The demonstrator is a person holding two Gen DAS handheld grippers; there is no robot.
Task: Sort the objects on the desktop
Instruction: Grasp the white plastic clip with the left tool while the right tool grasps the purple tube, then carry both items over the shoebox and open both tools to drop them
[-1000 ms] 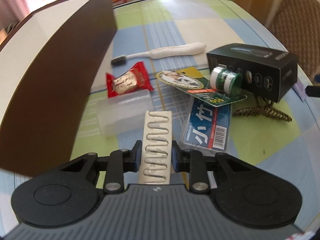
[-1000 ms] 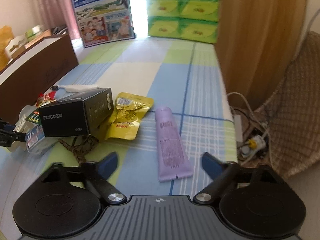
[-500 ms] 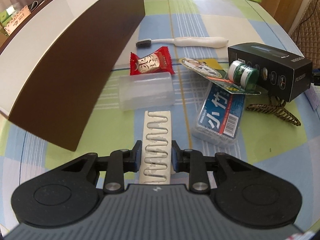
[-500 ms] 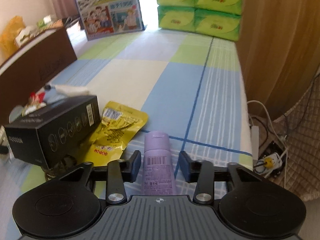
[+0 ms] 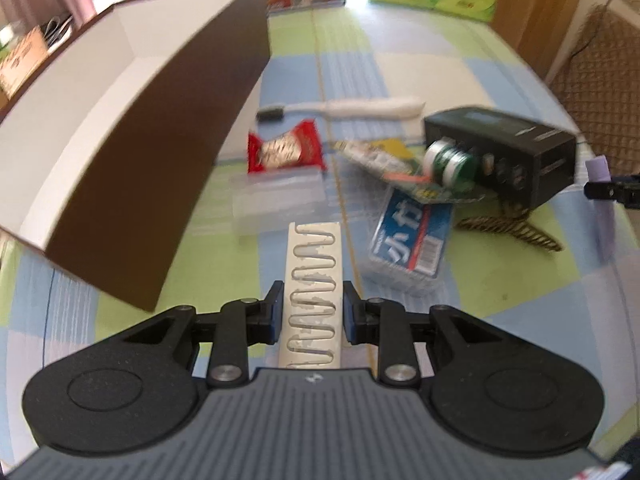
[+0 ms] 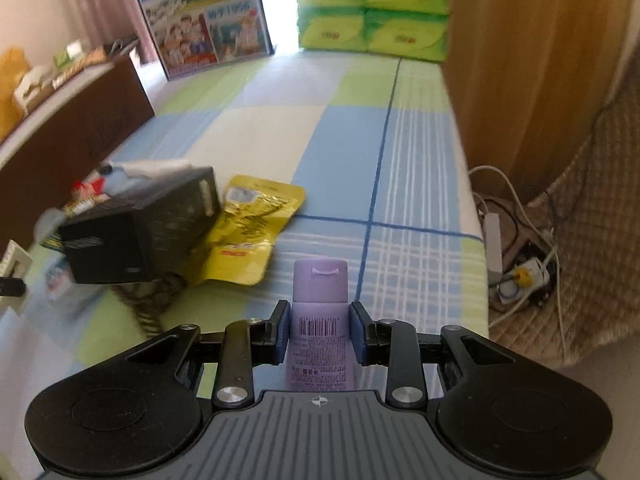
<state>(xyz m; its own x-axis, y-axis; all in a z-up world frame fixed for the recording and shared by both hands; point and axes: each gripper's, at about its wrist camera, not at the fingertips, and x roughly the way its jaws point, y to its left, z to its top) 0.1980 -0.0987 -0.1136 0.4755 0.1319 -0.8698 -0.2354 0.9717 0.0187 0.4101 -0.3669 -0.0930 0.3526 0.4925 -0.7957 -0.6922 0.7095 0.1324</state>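
Note:
My left gripper (image 5: 313, 314) is shut on a flat white card with a zigzag cut-out (image 5: 314, 276), lifted above the checked tablecloth. A long brown box with a white inside (image 5: 120, 128) lies to its left. My right gripper (image 6: 320, 330) is shut on a purple tube (image 6: 320, 300), cap pointing away from me; the tube (image 5: 598, 168) also shows at the right edge of the left wrist view. On the cloth lie a black carton (image 5: 508, 156), a green tape roll (image 5: 450, 160), a blue packet (image 5: 412, 236), a red snack (image 5: 284, 150), a clear case (image 5: 280, 200) and a white toothbrush (image 5: 360, 108).
A yellow pouch (image 6: 252, 228) lies by the black carton (image 6: 136, 228), with a dark coiled hair clip (image 5: 512, 228) in front. Green tissue packs (image 6: 372, 8) and a printed milk carton (image 6: 204, 16) stand at the far edge. Cables and a power strip (image 6: 516, 264) lie past the right edge.
My right gripper closed on the purple tube and lifted it off the cloth. My left gripper rose with the white card, and the brown box's inside came into view.

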